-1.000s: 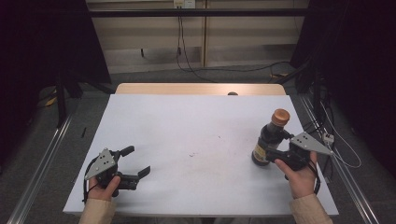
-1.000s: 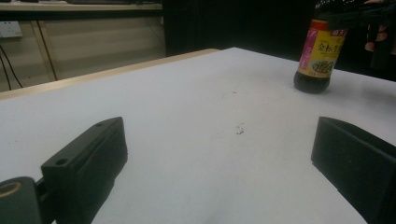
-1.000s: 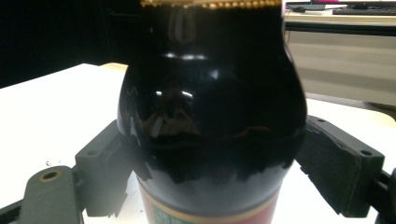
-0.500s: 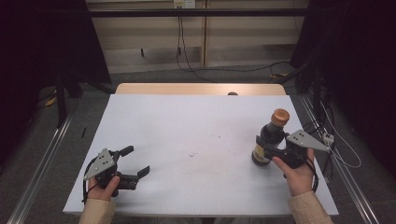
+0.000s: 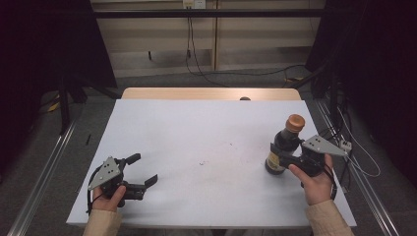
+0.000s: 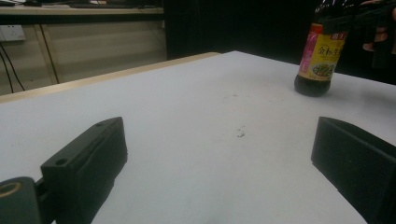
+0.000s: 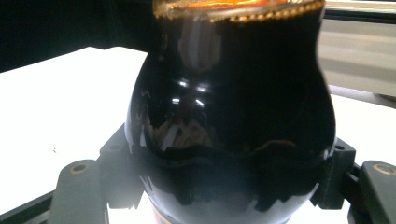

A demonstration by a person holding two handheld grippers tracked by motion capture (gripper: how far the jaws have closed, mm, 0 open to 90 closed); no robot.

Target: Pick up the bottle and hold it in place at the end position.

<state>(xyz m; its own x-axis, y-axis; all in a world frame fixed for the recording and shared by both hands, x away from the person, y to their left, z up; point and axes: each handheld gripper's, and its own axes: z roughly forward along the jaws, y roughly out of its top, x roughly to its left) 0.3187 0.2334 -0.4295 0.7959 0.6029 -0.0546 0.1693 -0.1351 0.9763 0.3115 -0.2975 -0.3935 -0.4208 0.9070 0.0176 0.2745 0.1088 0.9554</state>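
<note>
A dark sauce bottle [image 5: 281, 147] with an orange cap and a yellow and red label stands upright at the right of the white table [image 5: 196, 128]. My right gripper [image 5: 276, 155] holds it from the right. Its jaws have just been closing, and in the right gripper view the two pads press the bottle [image 7: 233, 102] on both sides of its belly, my right gripper [image 7: 226, 169] shut on it. My left gripper [image 5: 143, 168] rests near the front left corner, open and empty. From the left gripper [image 6: 218, 136] view, the bottle [image 6: 322, 56] stands far off.
A wooden strip [image 5: 211, 93] runs along the table's far edge, with a small dark object [image 5: 244, 99] on it. Faint dark specks [image 5: 204, 162] mark the middle of the sheet. Metal rails and cables lie on the floor at both sides.
The right gripper's jaws have drawn in onto the bottle. Both hands and the bottle stay where they were.
</note>
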